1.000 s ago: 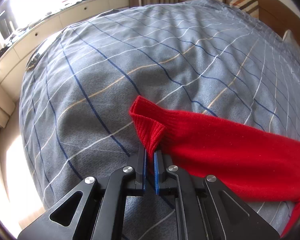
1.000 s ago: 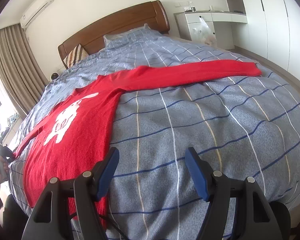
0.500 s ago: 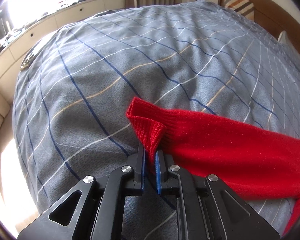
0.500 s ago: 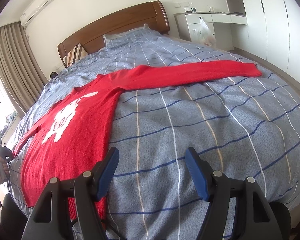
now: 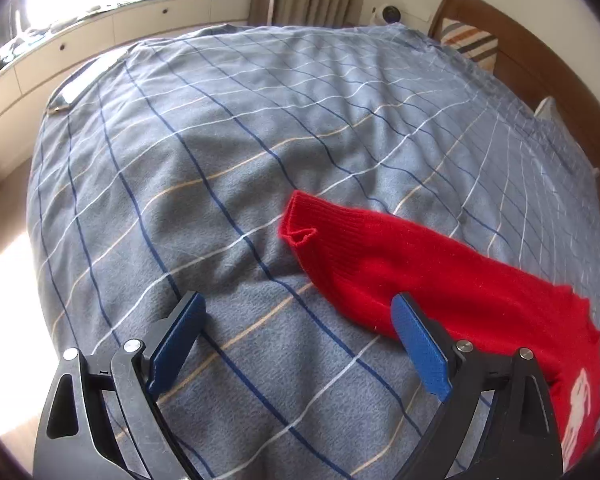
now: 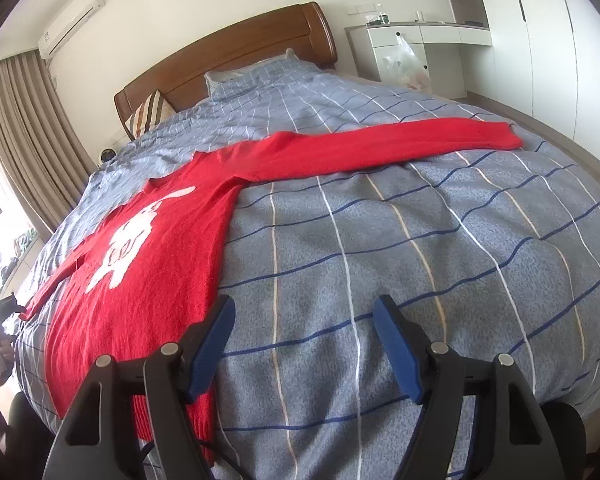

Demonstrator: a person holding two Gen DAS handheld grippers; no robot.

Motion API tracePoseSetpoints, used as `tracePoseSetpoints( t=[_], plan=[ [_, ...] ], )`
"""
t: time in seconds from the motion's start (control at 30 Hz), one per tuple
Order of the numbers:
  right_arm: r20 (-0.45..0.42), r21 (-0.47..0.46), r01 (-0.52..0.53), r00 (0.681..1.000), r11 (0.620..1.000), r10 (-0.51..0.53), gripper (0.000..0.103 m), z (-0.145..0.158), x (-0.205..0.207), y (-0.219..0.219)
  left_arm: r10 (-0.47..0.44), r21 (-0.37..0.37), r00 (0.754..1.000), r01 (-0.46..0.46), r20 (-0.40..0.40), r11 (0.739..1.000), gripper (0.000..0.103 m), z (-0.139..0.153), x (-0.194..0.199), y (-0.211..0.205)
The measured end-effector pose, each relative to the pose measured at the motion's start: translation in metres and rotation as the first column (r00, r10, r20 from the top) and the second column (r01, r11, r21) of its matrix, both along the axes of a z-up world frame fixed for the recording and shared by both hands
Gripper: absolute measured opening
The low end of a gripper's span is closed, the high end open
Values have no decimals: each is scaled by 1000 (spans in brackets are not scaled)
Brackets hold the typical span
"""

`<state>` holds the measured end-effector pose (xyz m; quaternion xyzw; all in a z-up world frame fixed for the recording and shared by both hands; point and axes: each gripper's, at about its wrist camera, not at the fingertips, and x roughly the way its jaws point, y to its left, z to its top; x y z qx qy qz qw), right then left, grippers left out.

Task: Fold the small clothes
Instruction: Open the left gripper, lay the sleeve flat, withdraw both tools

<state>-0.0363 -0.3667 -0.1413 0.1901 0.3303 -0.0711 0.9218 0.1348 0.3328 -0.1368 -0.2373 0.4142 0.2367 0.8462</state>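
A red knit sweater (image 6: pixel 160 256) with a white figure on its chest lies flat on the blue checked bed cover (image 6: pixel 420 264), both sleeves spread out. In the left wrist view its left sleeve (image 5: pixel 400 264) lies on the cover, cuff (image 5: pixel 300 220) pointing left. My left gripper (image 5: pixel 298 328) is open and empty, just short of the sleeve, its right finger (image 5: pixel 420 344) over the sleeve's edge. My right gripper (image 6: pixel 302 340) is open and empty near the foot of the bed, its left finger (image 6: pixel 210 344) over the sweater's hem. The right sleeve (image 6: pixel 400 148) stretches far right.
A wooden headboard (image 6: pixel 228 56) and pillows (image 6: pixel 148 114) are at the far end. A white desk (image 6: pixel 412 40) and wardrobe (image 6: pixel 560 40) stand at the right. A low white window cabinet (image 5: pixel 100 32) with clutter runs beside the bed. Curtains (image 6: pixel 24 128) hang at the left.
My left gripper has let go of the sleeve cuff and opened wide, drawing back; the cuff now lies on the cover. The right gripper has not moved.
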Motion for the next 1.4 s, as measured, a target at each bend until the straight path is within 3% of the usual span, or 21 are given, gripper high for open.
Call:
tracePoseSetpoints(
  t=[0.17, 0.33, 0.47, 0.67, 0.77, 0.97, 1.2, 1.4],
  plan=[
    [5, 13, 17, 1000, 1000, -17, 74, 0, -2, -3, -18, 49, 999, 16, 48, 999, 95, 22, -22, -20],
    [10, 9, 30, 1000, 1000, -30, 77, 0, -1, -4, -168, 81, 980, 160, 107, 984, 98, 40, -39, -72],
    [7, -5, 45, 999, 999, -45, 80, 0, -1, -5, -324, 66, 940, 319, 108, 946, 100, 36, -40, -123],
    [-8, -28, 77, 997, 997, -77, 83, -1, 0, -5, -483, 56, 874, 480, 55, 875, 100, -1, -35, -175],
    [-22, -58, 93, 995, 994, -95, 90, -2, 2, -4, -499, 77, 866, 497, 10, 864, 100, -20, -34, -185],
    [-43, -118, 90, 994, 989, -96, 94, -5, 8, 3, -532, 202, 846, 526, -27, 826, 103, -31, -42, -201],
    [-63, -152, 63, 995, 986, -73, 96, -9, 15, 10, -559, 183, 829, 546, 21, 817, 103, -37, -47, -192],
    [-109, -149, 47, 992, 988, -64, 99, -19, 22, 12, -580, 264, 815, 561, -8, 785, 103, -40, -51, -204]
  ],
)
